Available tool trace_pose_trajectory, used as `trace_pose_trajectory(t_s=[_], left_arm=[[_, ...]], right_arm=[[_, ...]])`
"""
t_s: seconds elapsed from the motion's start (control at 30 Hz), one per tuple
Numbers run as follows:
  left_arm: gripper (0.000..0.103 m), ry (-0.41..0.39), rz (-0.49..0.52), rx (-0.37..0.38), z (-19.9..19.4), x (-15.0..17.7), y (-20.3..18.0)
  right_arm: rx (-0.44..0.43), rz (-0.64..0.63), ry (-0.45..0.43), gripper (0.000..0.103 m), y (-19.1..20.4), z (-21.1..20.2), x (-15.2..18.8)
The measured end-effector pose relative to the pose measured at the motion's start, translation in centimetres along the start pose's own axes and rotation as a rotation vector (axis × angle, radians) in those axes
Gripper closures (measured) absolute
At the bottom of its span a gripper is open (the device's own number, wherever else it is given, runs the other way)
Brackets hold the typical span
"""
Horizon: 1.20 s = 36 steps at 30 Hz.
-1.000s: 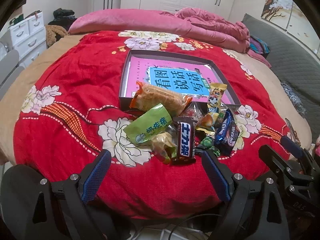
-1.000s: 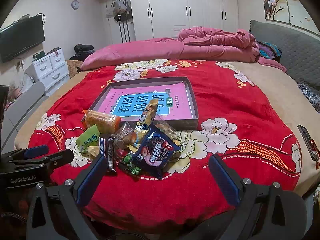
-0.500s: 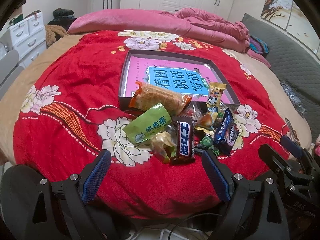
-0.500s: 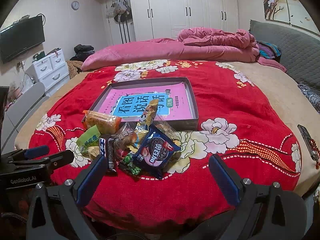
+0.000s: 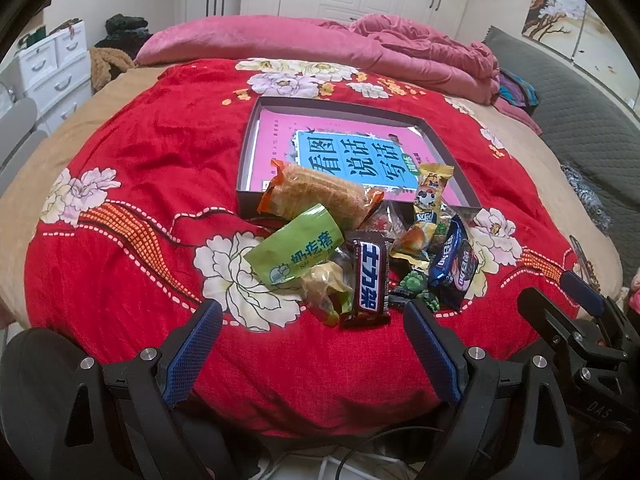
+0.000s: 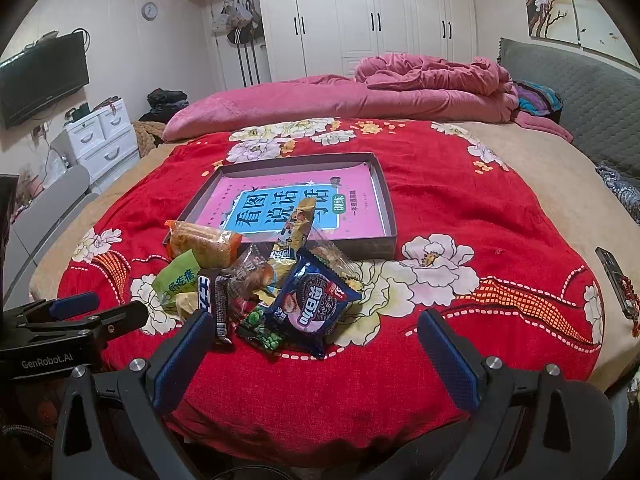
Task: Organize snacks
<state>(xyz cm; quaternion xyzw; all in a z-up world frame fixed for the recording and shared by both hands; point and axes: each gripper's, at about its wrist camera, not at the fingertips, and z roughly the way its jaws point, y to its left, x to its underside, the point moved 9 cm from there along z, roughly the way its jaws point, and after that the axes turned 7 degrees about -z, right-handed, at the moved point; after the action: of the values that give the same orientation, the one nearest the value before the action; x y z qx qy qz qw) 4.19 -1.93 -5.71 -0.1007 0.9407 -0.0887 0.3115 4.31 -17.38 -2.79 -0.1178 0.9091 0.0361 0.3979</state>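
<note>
Snacks lie heaped on a red floral blanket, just in front of the near edge of a shallow dark box whose floor shows a pink-and-blue printed sheet. Left to right in the left wrist view: an orange packet leaning against the box's near wall; a green pouch just in front of it; a small yellow-green wrapped sweet; a brown chocolate bar lying lengthwise toward the camera; a yellow cartoon-printed stick pack tilted up over the box edge; a blue sandwich-biscuit pack at the right of the heap. A green-dotted wrapper peeks from under the pile in the right wrist view.

Left gripper: jaws spread wide, nothing between them, held short of the pile with the chocolate bar nearest.

Right gripper: jaws likewise wide apart and empty, with the biscuit pack just beyond its left finger.

Beyond the box, a rumpled pink quilt lies across the far side of the bed.
</note>
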Motion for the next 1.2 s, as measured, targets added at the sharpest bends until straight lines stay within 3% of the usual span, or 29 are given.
trace_pose_trajectory(t_s=[0.6,1.2], left_arm=[[0.011,0.050,-0.039,0.015,1.5,0.5,0.7],[0.011,0.102,0.023,0.055,4.5,-0.2,-3.1]], right_arm=[[-0.015,0.037,0.031,0.001,-0.6,0.9,0.6],[-0.056,0.168,0.122,0.001,-2.6,4.3,1.8]])
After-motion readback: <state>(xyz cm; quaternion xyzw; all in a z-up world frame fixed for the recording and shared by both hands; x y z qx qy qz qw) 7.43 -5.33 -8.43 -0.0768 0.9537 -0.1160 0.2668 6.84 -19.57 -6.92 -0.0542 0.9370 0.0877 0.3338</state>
